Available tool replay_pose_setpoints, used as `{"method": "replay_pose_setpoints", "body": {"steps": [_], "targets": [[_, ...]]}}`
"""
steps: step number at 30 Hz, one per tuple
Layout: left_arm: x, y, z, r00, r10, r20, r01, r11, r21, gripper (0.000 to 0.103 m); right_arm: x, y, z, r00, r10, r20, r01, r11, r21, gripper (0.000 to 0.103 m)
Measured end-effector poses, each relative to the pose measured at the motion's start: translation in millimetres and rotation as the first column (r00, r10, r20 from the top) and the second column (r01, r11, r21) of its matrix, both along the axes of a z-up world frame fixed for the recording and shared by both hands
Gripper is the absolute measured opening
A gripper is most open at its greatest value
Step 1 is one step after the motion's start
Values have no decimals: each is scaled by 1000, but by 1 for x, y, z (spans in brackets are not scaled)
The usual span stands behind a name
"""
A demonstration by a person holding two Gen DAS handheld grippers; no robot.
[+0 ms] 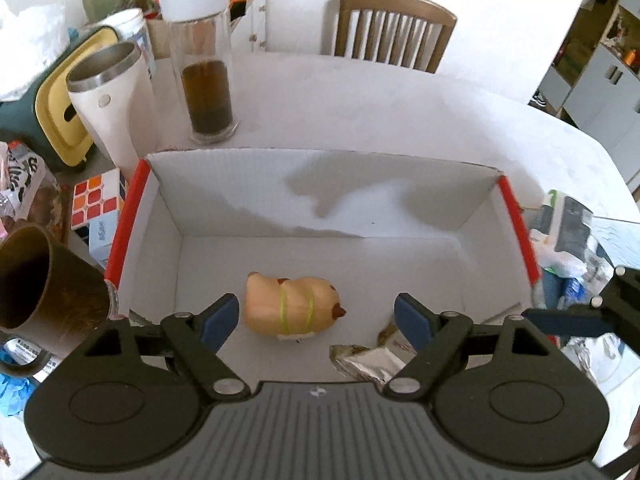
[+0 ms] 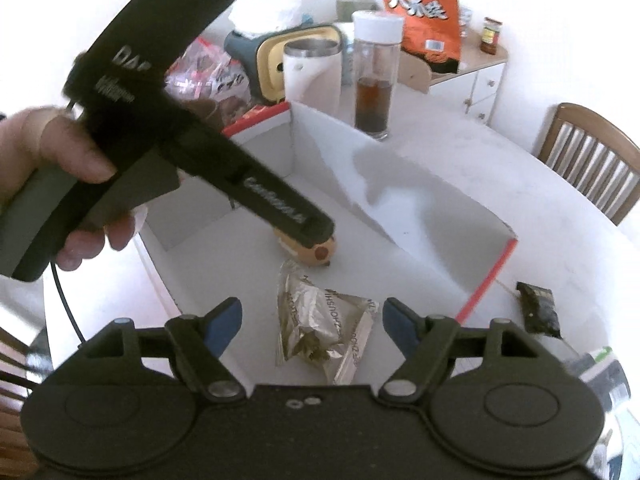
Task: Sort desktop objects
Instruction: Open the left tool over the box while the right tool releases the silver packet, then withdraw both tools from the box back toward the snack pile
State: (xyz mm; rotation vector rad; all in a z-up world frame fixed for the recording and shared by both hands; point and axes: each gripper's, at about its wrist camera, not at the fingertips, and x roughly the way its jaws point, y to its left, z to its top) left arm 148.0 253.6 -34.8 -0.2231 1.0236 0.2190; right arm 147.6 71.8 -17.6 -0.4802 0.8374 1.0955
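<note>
Left gripper [image 1: 316, 316] — jaws spread wide, holding nothing, poised over the near end of the white box [image 1: 224, 200]; squishy toy [image 1: 294, 306] lies on the box floor just ahead of the fingers, between them but nearer the left one, long axis crosswise to the fingers, its dark nose toward the right finger. Right gripper [image 2: 312, 320] — jaws likewise parted and empty; foil packet [image 2: 320, 328] on the box floor directly between and just ahead of its fingertips, crumpled, long axis roughly along the fingers. Both items already rest inside the box, so this pair reads as sorted. Beyond the right finger, outside the red-edged wall, a small dark packet [image 2: 538, 308] on the table [image 2: 500, 184] — judged the likeliest next pick, and the right gripper is the nearer. Farther ahead, past the box's far wall: glass bottle [image 1: 204, 60] with brown liquid and steel-rimmed tumbler [image 1: 108, 96], ahead-left of the left fingers; Rubik's cube [image 1: 98, 202] left of the box
</note>
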Motion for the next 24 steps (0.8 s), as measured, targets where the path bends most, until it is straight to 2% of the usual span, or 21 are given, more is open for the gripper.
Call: {"method": "replay_pose_setpoints", "body": {"steps": [5,16,21,23,24], "targets": [[-11,-15,13,999,-42,15,41,998,46,85,-5,-19,16,999,-33,7,33,999,39,80],[-42,-32,29,994,-73,87,70,997,41,85,-21,-59,33,994,-105,17,103,990,101,82],[-54,-38,30,990,-90,104,85,995,51,90,-28,-74,38,991,-131,29,126,985,121,83],[-60,-41,30,989,-98,114,93,994,52,102,-31,-83,40,990,-139,36,133,982,135,83],[-63,-43,30,988,-102,120,96,994,56,103,-32,-87,41,989,-145,36,139,981,138,83]]}}
